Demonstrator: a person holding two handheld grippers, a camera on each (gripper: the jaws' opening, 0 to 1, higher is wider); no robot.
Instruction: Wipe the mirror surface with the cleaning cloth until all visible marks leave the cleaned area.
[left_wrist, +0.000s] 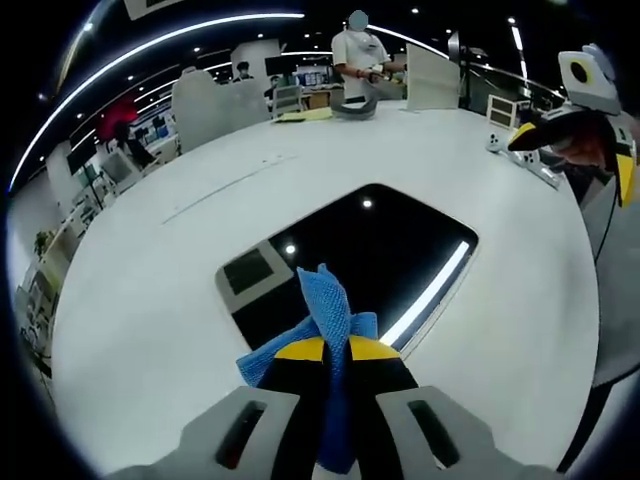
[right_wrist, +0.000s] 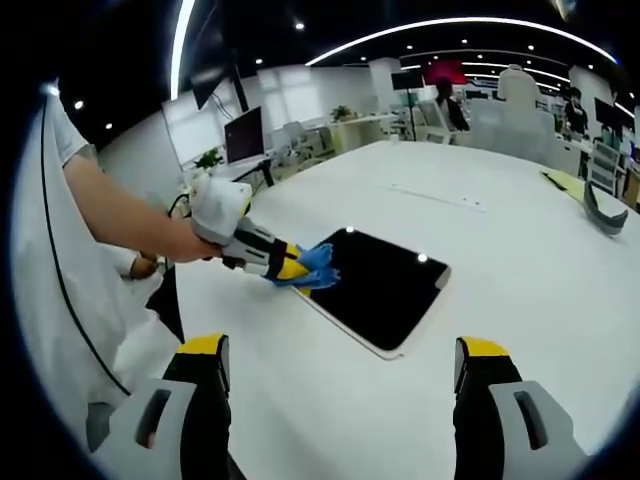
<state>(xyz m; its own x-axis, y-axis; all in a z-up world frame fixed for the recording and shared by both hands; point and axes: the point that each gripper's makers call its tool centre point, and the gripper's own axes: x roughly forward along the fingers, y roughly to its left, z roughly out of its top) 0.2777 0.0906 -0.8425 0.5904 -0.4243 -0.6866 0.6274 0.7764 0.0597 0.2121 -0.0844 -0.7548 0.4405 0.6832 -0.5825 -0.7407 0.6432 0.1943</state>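
A dark rectangular mirror (left_wrist: 390, 240) (right_wrist: 385, 285) lies flat on the white table (left_wrist: 160, 300) (right_wrist: 480, 250) and reflects ceiling lights. My left gripper (left_wrist: 336, 347) (right_wrist: 292, 267) is shut on a blue cleaning cloth (left_wrist: 325, 310) (right_wrist: 315, 268), which hangs over the mirror's near edge. In the right gripper view a hand holds that gripper at the mirror's left corner. My right gripper (right_wrist: 340, 365) (left_wrist: 535, 135) stands open with nothing between its yellow-tipped fingers, held above the table short of the mirror.
A person (left_wrist: 358, 55) stands at the table's far side beside a white board (left_wrist: 432, 78) and a grey item (left_wrist: 352, 108). A yellow sheet (left_wrist: 305, 115) lies there too. Desks, chairs and monitors (right_wrist: 245, 135) fill the room beyond the table.
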